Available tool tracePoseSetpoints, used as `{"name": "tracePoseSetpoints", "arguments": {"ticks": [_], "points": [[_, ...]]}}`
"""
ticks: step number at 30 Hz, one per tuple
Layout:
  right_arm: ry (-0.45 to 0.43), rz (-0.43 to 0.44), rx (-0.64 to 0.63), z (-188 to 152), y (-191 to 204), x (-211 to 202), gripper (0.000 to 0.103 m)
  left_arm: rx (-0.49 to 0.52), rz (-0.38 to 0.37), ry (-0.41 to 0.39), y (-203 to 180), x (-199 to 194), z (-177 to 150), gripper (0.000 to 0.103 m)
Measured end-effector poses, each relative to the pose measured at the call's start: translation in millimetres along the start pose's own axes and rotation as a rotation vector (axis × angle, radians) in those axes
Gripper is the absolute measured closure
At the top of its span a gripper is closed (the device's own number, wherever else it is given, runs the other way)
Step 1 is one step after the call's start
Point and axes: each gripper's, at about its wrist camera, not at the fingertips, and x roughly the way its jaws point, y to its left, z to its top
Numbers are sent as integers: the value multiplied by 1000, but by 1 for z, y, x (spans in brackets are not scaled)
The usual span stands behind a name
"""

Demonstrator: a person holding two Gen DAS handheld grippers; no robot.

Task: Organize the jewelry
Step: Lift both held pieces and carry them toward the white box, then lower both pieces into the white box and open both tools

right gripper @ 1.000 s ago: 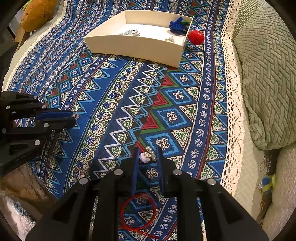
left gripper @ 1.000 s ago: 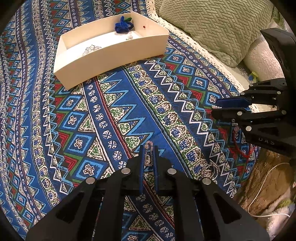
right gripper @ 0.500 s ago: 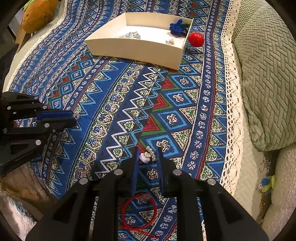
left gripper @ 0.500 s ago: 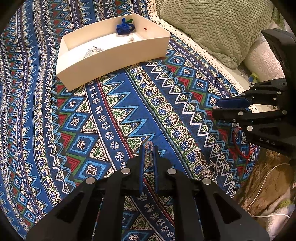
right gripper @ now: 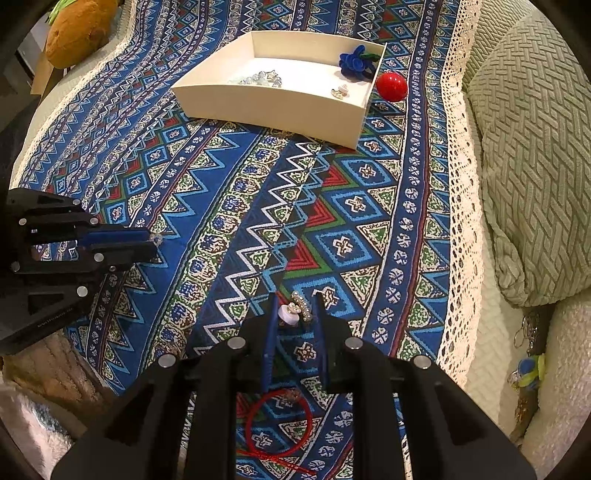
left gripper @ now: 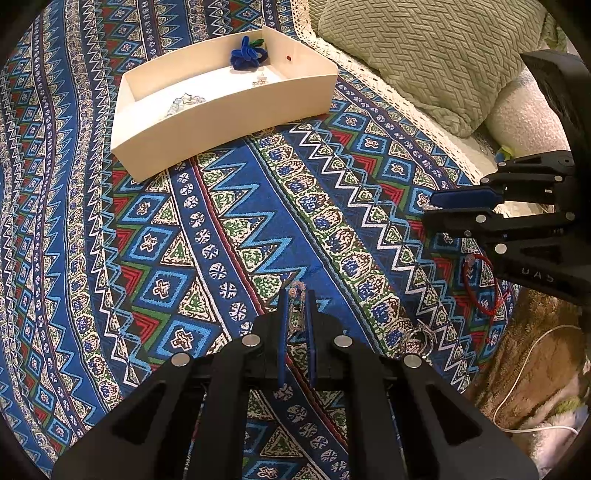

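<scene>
My left gripper (left gripper: 296,295) is shut on a clear beaded bracelet (left gripper: 295,308) and holds it above the patterned cloth. My right gripper (right gripper: 295,301) is shut on a pearl hair clip (right gripper: 297,310). A white cardboard tray (left gripper: 236,110) lies far ahead; it also shows in the right wrist view (right gripper: 273,107). It holds a blue flower hair tie (right gripper: 354,61), a pale bead bracelet (right gripper: 255,78) and a small earring (right gripper: 340,91). A red cord bracelet (right gripper: 279,428) lies on the cloth under my right gripper, also in the left wrist view (left gripper: 484,288).
A red ball (right gripper: 391,85) sits beside the tray's right wall. Metal rings (left gripper: 417,339) lie on the cloth near my left gripper. A green knitted cushion (right gripper: 532,166) borders the cloth on the right. A brown plush (right gripper: 77,31) lies at the far left.
Both grippers have moved forward a little toward the tray, each keeping its jewelry. The tray looks slightly nearer in both views.
</scene>
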Motion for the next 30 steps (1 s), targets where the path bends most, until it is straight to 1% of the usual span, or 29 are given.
{"name": "tracePoseSetpoints", "arguments": {"ticks": [5, 8, 11, 12, 14, 15, 17, 18, 21, 25, 30], "points": [[-12, 16, 1, 9, -2, -5, 83, 6, 0, -3, 0, -1, 1, 94], [-49, 21, 0, 23, -5, -18, 83, 11, 3, -9, 2, -5, 6, 94], [-102, 9, -11, 44, -10, -34, 83, 12, 10, -29, 6, -15, 19, 94], [-128, 4, -19, 56, -11, -43, 83, 14, 14, -37, 9, -17, 23, 94], [-160, -7, -36, 71, -12, -52, 83, 21, 30, -59, 13, -25, 35, 94], [-184, -13, -46, 85, -12, -59, 83, 24, 37, -76, 16, -31, 44, 94], [-207, -13, -55, 100, -15, -65, 83, 22, 42, -101, 21, -40, 59, 94], [-222, -7, -56, 113, -17, -68, 83, 22, 46, -119, 24, -45, 70, 94], [-241, -5, -59, 139, -20, -68, 83, 12, 61, -153, 34, -54, 96, 94], [-238, 3, -64, 166, -26, -60, 83, 4, 78, -175, 49, -57, 124, 94], [-221, 8, -65, 191, -30, -41, 83, -2, 90, -171, 67, -47, 152, 94]]}}
